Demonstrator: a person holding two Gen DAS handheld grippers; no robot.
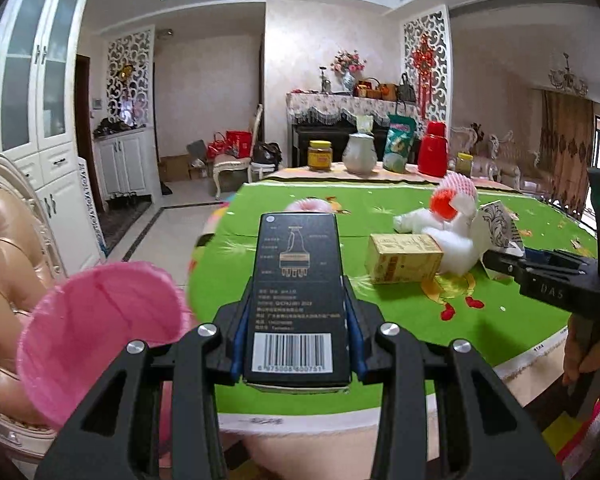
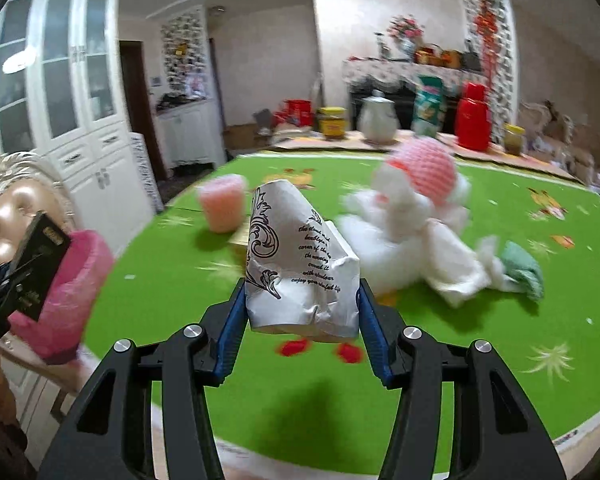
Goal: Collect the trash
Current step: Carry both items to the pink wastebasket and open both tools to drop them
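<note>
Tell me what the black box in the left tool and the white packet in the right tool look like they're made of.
The black box looks like printed cardboard with a matte dark finish: flat faces, crisp edges, a barcode label. The left tool is shut on it. The white packet looks like thin paper, possibly coated: it is creased and crumpled, with black script and scrollwork printed on it. The right tool is shut on it.

Bright even indoor light; strong fisheye bending, dark corners; right wrist view motion-blurred, left wrist sharper.
</note>
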